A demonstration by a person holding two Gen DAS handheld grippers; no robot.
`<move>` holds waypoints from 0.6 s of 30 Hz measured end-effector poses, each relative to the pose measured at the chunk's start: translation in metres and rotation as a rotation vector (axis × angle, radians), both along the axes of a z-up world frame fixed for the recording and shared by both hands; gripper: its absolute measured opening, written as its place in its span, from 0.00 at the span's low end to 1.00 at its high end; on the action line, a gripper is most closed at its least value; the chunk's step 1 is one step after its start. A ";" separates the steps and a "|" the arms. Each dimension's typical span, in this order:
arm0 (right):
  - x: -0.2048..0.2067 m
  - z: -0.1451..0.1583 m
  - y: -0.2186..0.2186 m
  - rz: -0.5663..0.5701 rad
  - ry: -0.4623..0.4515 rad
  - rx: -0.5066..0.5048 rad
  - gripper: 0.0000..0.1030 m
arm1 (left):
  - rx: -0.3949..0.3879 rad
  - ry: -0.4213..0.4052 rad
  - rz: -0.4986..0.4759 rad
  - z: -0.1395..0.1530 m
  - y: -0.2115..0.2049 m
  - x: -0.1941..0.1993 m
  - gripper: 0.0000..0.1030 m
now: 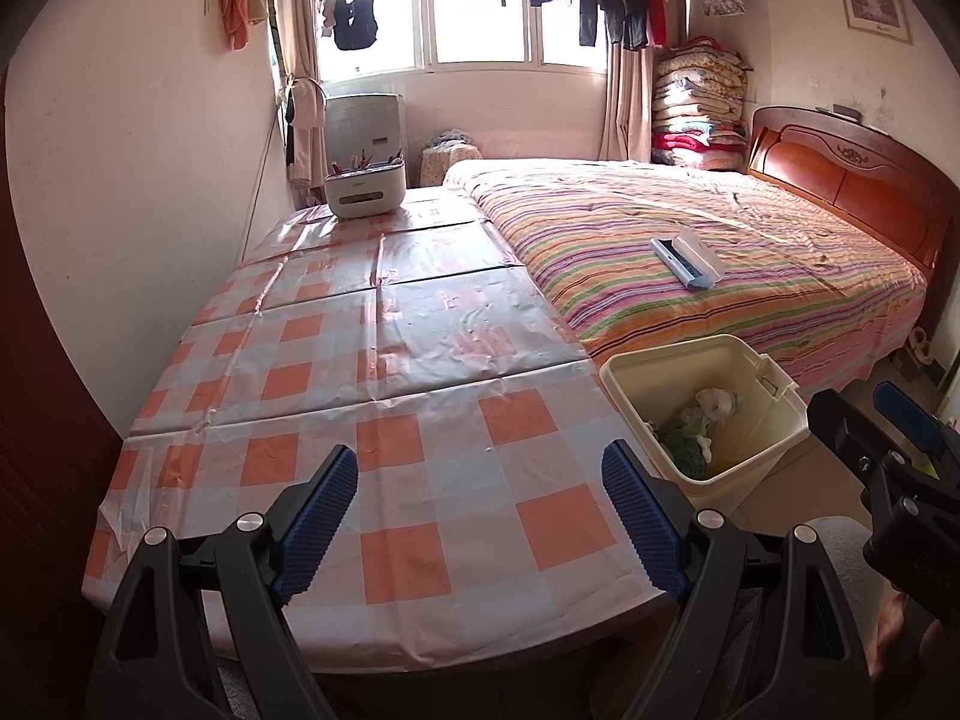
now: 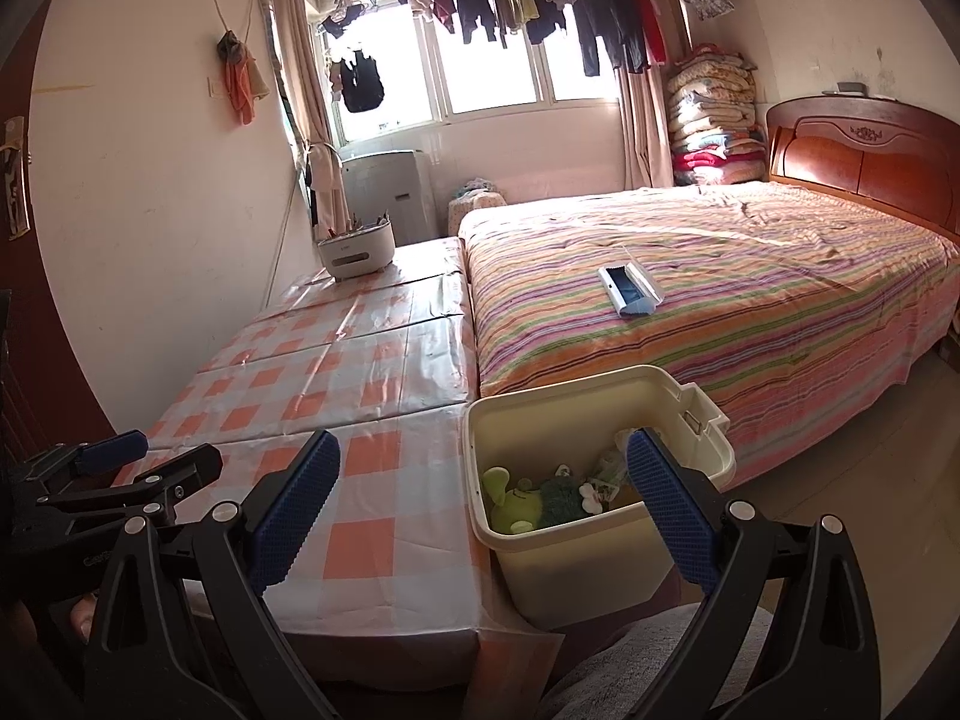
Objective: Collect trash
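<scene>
Both grippers stand with jaws spread wide and nothing between them. The left gripper [image 1: 480,522] hangs over the near edge of the bench [image 1: 372,360], whose checked plastic cover lies bare across its whole near half. The right gripper [image 2: 486,510] is held low over the gap where the bench corner meets the cream bin [image 2: 576,546], one finger over the cloth, the other over the bin's mouth. The bin sits on the floor, touching the bench's right edge and just beside the foot of the striped bed [image 2: 720,276]. Inside it lies the trash [image 2: 540,498]: green and white pieces heaped at the bottom. Far along the bench stands a white container [image 1: 365,189] near the wall. A flat white case [image 1: 687,261] rests on the bed, well apart from both grippers.
</scene>
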State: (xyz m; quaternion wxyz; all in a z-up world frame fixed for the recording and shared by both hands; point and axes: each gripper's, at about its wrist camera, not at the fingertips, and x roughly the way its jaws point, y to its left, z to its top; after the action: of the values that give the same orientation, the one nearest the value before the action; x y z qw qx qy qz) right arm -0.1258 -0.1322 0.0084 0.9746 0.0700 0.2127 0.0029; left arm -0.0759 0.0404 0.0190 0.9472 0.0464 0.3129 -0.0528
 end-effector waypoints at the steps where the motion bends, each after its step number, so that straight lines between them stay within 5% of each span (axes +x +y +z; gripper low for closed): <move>1: 0.002 0.000 -0.001 0.001 0.003 0.004 0.92 | 0.003 0.000 -0.001 0.000 -0.001 0.001 0.79; 18: 0.043 -0.008 -0.013 0.007 0.038 0.031 0.92 | 0.025 0.047 0.013 -0.008 -0.008 0.034 0.79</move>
State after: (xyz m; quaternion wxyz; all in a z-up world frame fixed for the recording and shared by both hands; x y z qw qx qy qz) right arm -0.0832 -0.1454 0.0006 0.9692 0.0844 0.2312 0.0083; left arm -0.0420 0.0322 0.0105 0.9393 0.0550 0.3358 -0.0440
